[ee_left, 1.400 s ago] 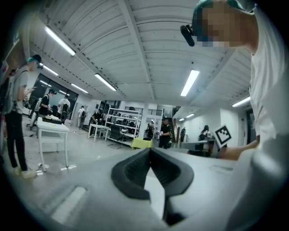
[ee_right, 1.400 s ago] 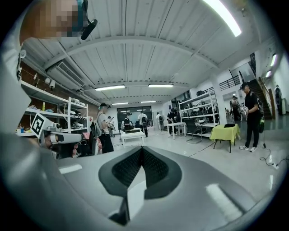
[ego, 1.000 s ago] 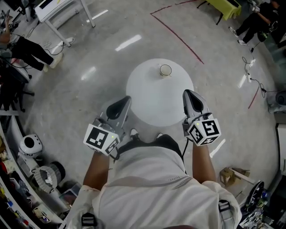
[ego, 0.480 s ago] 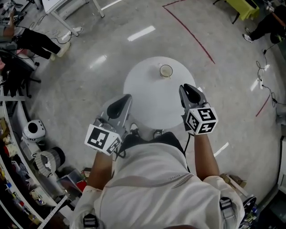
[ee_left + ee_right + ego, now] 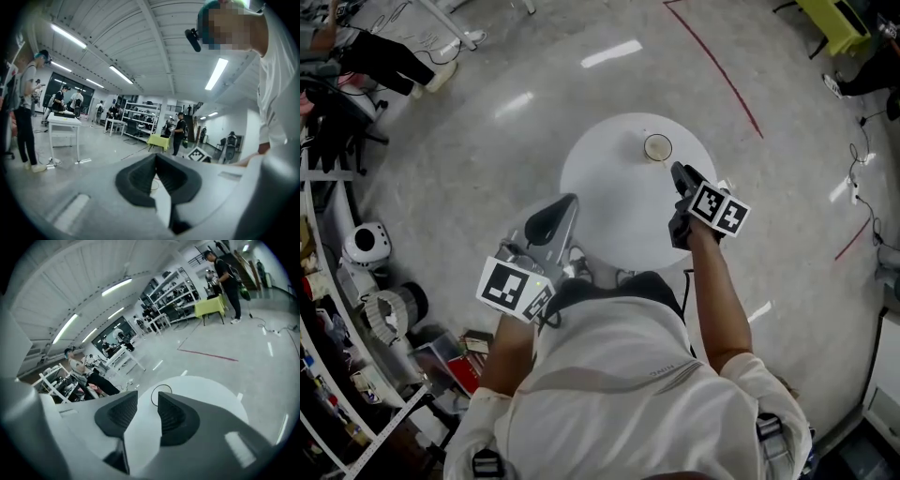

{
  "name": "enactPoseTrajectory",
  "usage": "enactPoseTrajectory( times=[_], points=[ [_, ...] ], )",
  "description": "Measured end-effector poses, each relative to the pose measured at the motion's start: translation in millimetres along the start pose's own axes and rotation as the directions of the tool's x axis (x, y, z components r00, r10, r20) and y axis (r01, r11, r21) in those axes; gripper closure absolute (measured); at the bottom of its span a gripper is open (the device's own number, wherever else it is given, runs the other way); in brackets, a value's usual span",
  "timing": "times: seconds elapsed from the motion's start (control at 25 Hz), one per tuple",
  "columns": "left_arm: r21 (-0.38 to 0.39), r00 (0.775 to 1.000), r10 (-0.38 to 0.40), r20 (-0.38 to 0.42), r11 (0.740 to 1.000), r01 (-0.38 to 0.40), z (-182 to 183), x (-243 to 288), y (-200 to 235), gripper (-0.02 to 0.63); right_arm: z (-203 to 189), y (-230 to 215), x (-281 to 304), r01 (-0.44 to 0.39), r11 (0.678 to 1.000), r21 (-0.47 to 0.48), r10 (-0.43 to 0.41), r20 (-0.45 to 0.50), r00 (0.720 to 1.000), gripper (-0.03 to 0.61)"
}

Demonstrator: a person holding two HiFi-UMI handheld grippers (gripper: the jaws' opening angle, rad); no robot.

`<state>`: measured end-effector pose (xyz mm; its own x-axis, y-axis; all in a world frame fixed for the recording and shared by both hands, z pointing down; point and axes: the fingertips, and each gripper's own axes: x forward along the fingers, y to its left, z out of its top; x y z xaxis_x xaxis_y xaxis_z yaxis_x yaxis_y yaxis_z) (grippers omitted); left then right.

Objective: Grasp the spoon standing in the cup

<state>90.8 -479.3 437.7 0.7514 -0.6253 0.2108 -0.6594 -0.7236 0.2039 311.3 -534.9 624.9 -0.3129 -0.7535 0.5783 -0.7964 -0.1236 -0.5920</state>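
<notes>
round white table (image 5: 605, 202), right claw (image 5: 678, 172) now nearer cup (image 5: 657, 147) — jaws opening

I am counting one round white table (image 5: 619, 216) below me, and one cup (image 5: 656, 147) is standing on it. Farther off I am counting one yellow-green table (image 5: 842, 26) and one white round-headed machine (image 5: 364, 246) sitting by the left shelves.

Cup (image 5: 657, 147) on the table (image 5: 609, 220), at its far edge, right of centre. Right gripper (image 5: 679, 172) over the table just near of the cup, jaws opening, nothing between them. Left gripper (image 5: 565, 202) at the table's near left edge.
</notes>
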Motion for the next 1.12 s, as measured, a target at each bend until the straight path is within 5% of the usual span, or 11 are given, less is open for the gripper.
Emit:
enactPoseTrajectory(
  times=[0.24,0.52,0.84,1.12],
  points=[
    [-0.017,1.000,0.010,-0.009,1.000,-0.010,-6,3,14,0.612,-21,-13,37,0.031,0.996,0.085,-0.026,-0.066,0.997,0.439],
    [-0.032,0.999,0.030,-0.022,0.999,-0.031,-16,2,28,0.612,-41,-25,69,0.093,0.994,-0.059,-0.100,-0.126,0.987,0.445],
    [-0.045,0.998,0.049,-0.040,0.998,-0.050,-23,2,42,0.611,-49,-31,92,0.110,0.990,-0.085,-0.122,-0.154,0.980,0.473],
    [-0.044,0.998,0.048,-0.044,0.998,-0.050,-24,1,48,0.612,-45,-29,94,0.136,0.984,-0.116,-0.152,-0.141,0.978,0.563]
  ],
)
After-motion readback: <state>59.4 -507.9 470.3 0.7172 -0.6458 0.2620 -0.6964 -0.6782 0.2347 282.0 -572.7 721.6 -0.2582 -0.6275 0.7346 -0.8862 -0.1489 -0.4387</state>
